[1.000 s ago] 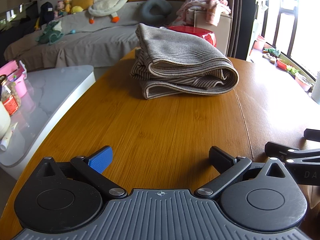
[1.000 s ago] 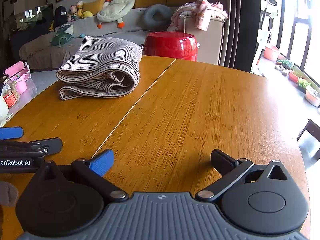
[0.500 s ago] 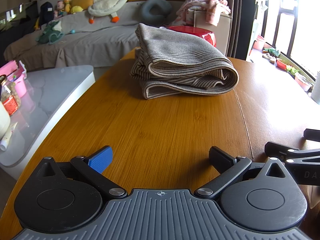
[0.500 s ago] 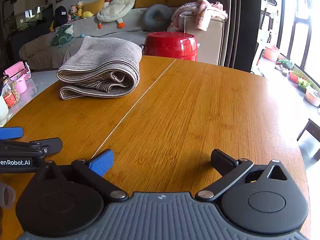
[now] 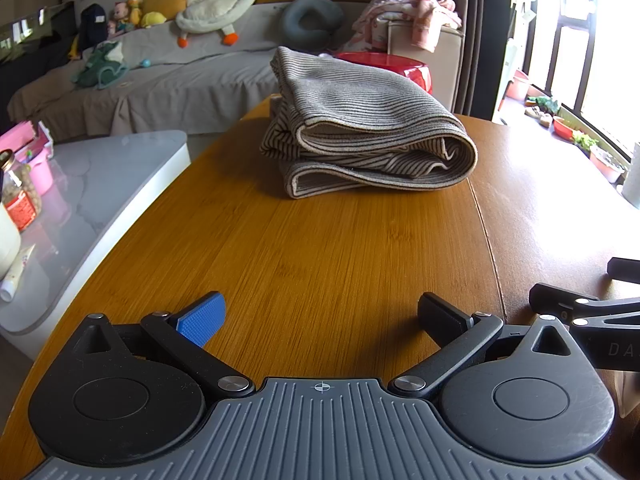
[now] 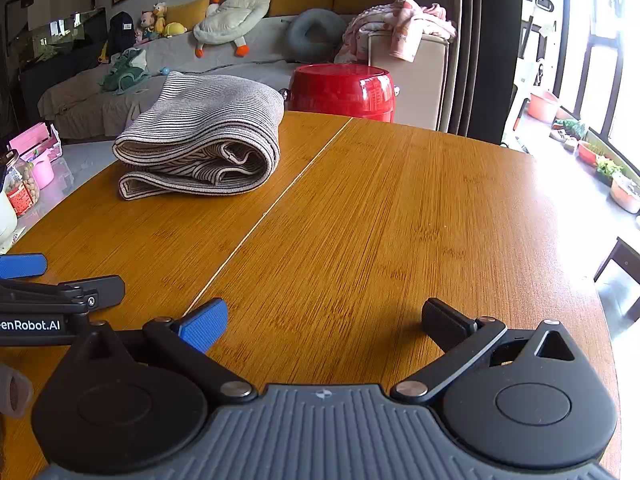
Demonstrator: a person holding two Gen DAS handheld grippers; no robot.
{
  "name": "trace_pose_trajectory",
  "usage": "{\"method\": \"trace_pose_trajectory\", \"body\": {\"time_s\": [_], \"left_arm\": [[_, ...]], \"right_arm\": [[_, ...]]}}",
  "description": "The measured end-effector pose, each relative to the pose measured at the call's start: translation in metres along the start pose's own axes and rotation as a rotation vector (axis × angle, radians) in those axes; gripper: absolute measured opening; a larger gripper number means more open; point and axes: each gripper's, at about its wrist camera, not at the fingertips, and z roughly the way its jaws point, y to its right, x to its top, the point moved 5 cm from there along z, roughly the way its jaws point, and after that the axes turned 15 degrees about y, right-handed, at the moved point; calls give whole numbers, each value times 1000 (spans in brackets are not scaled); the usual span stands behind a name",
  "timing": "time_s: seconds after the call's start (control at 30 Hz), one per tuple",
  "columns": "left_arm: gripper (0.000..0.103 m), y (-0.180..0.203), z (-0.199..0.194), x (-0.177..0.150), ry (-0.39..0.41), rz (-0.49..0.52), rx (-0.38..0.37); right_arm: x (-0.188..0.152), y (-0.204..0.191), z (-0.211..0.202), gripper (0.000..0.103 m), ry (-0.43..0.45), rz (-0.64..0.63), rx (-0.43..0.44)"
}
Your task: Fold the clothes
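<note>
A grey striped garment (image 5: 368, 128) lies folded in a thick bundle on the far part of the wooden table (image 5: 320, 256); it also shows in the right wrist view (image 6: 204, 140) at the far left. My left gripper (image 5: 320, 312) is open and empty, low over the near table edge, well short of the garment. My right gripper (image 6: 324, 320) is open and empty, also near the front edge, to the right of the left one. Each gripper's fingers show at the edge of the other's view.
A grey marble side table (image 5: 100, 208) with jars and a pink box stands left of the wooden table. A red stool (image 6: 340, 88), a beige chair with pink clothes (image 6: 400, 32) and a sofa with plush toys (image 6: 232, 4) are behind. Windows are at the right.
</note>
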Motion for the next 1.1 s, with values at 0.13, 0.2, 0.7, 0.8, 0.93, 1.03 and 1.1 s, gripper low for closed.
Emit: {"method": "trace_pose_trajectory", "body": {"time_s": [0.13, 0.2, 0.7, 0.8, 0.93, 1.03, 1.1], "left_arm": [[103, 0, 0, 0, -5, 1, -4], [103, 0, 0, 0, -8, 2, -7], [103, 1, 0, 0, -3, 4, -5], [103, 1, 1, 0, -3, 4, -5], [103, 1, 1, 0, -3, 4, -5], [103, 1, 1, 0, -3, 4, -5], [103, 1, 1, 0, -3, 4, -5]], "right_arm": [[0, 0, 0, 103, 0, 0, 0], [0, 0, 0, 103, 0, 0, 0], [0, 0, 0, 103, 0, 0, 0], [0, -1, 0, 103, 0, 0, 0], [-1, -1, 0, 103, 0, 0, 0], [-1, -1, 0, 103, 0, 0, 0], [-1, -1, 0, 103, 0, 0, 0]]}}
